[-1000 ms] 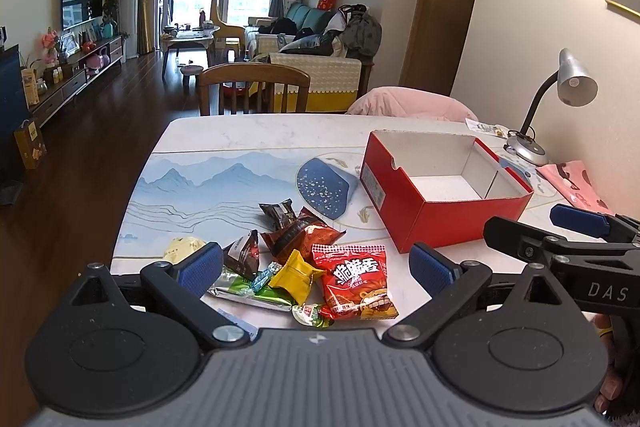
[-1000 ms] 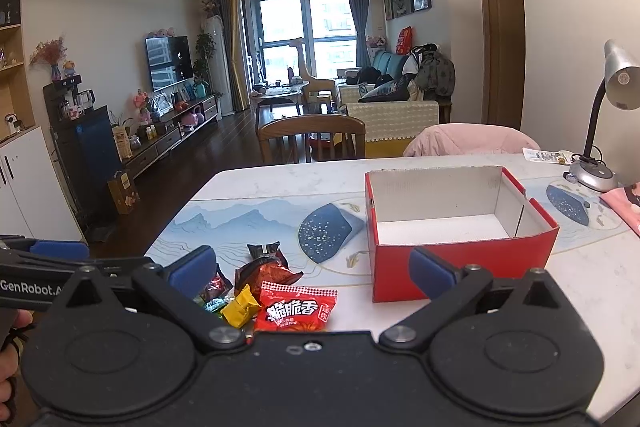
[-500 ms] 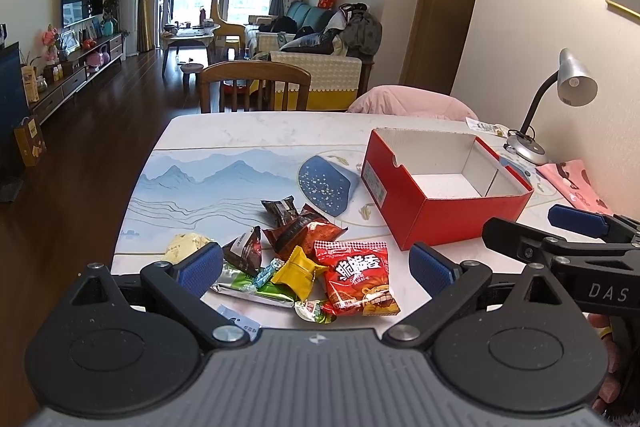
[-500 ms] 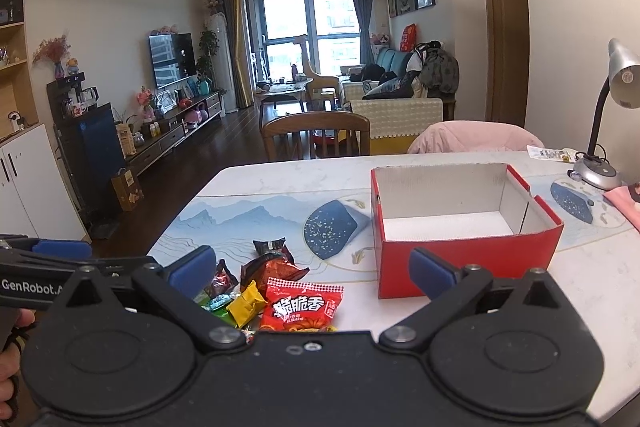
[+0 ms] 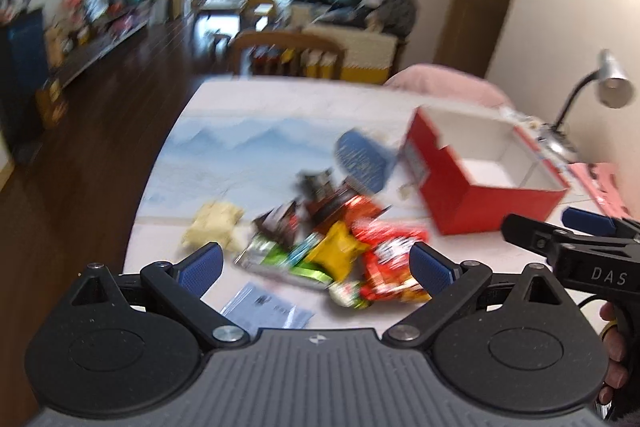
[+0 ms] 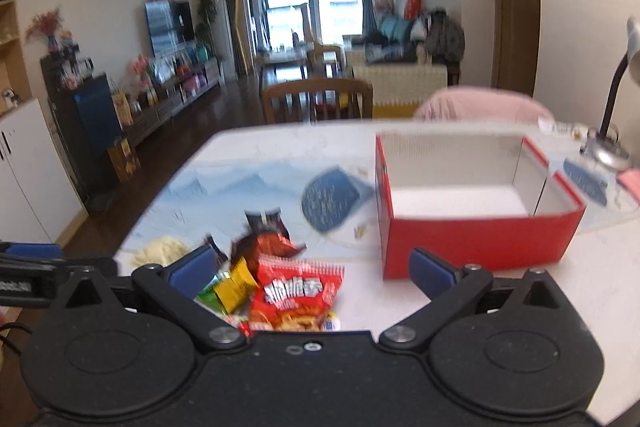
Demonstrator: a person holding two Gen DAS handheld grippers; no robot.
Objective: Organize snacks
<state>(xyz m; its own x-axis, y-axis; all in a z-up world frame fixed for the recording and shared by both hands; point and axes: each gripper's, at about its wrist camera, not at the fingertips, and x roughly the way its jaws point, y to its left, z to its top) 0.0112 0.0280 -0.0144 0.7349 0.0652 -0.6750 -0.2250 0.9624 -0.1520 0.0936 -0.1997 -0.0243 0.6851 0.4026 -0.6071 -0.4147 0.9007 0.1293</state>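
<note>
A heap of snack packets lies near the table's front edge: a red crisp bag [image 5: 390,259] [image 6: 298,293], a yellow packet [image 5: 338,253] [image 6: 236,285], a green wrapper [image 5: 280,259], dark brown packets [image 5: 280,223] [image 6: 268,223] and a pale yellow snack [image 5: 212,225] [image 6: 160,249]. An open red box [image 5: 480,203] [image 6: 476,241] with a white, empty inside stands to the right of the heap. My left gripper [image 5: 316,267] is open just in front of the heap. My right gripper [image 6: 312,273] is open too, over the red bag. Both views are motion-blurred.
A blue-and-white mountain-print mat [image 5: 248,155] covers the table. A small blue paper [image 5: 266,309] lies at the front edge. A desk lamp [image 5: 592,95] and a pink cloth [image 5: 600,183] are at the right. A wooden chair [image 6: 316,101] stands behind the table.
Both grippers have moved forward and tipped down toward the snack heap, which sits higher and larger in view. Both stayed open. Nothing has been picked up.
</note>
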